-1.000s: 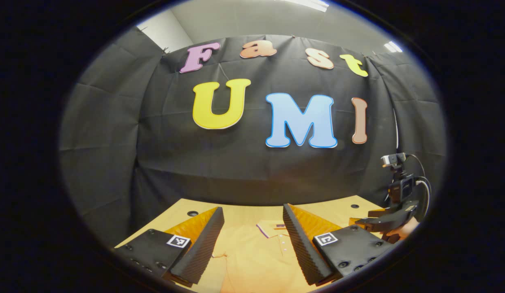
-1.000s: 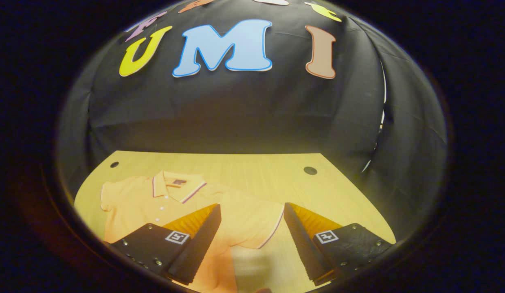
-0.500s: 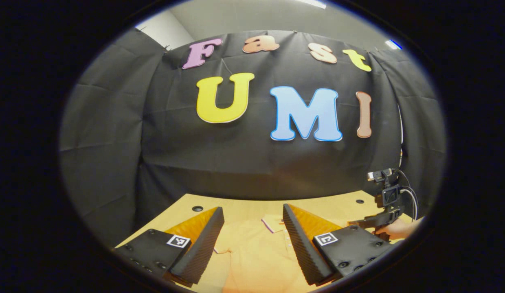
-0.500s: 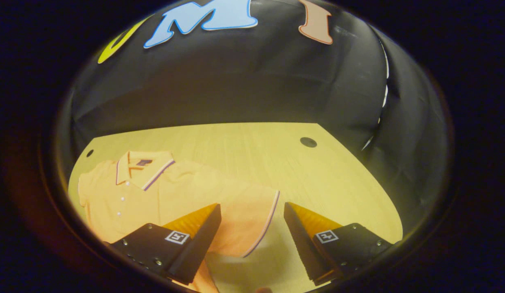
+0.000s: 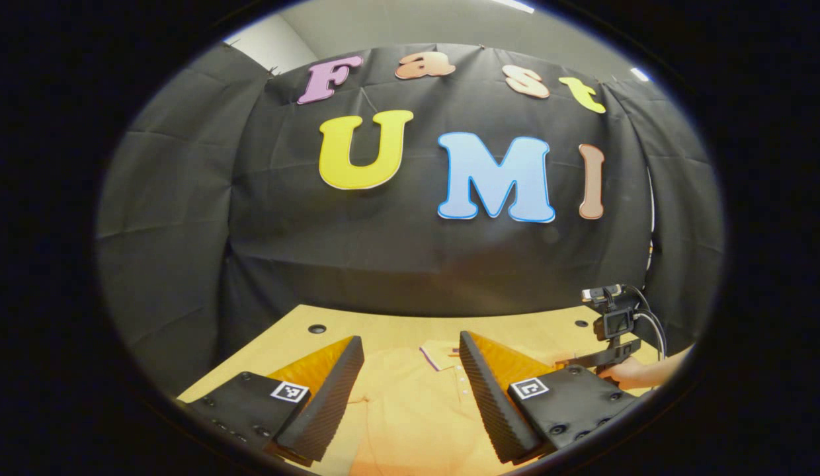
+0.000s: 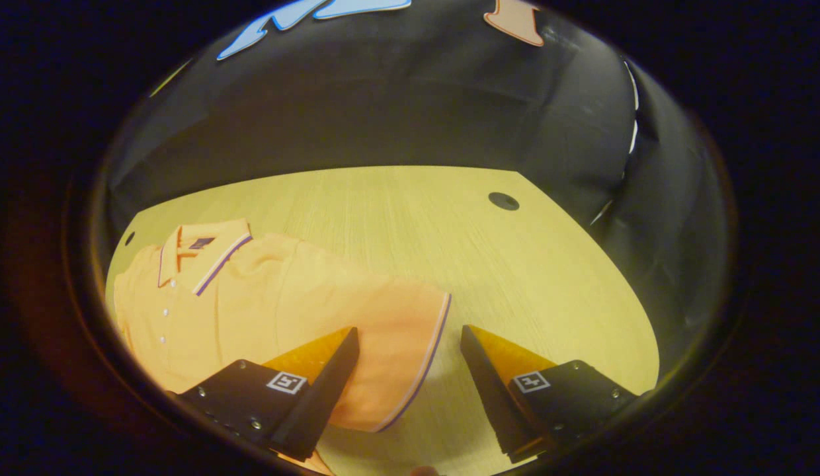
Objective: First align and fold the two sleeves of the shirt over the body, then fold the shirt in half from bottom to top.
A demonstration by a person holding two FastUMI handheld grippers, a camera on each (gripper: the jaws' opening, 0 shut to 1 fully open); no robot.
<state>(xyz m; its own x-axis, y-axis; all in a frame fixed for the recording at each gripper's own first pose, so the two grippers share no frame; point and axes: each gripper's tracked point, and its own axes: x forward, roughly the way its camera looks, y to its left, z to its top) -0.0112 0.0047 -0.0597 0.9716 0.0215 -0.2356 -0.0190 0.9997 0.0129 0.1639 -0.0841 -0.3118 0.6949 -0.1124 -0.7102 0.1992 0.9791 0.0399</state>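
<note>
Orange polo shirt (image 6: 251, 297) lies flat on the wooden table (image 6: 450, 225), collar toward the booth wall. Left gripper (image 5: 410, 390) hovers over its chest, fingers apart, empty. Right gripper (image 6: 410, 383) hangs spread wide above the striped sleeve cuff (image 6: 423, 357), gripping nothing.

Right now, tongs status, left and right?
Left tongs: open, nothing held, above the shirt.
Right tongs: open, nothing held, over the sleeve edge.
</note>
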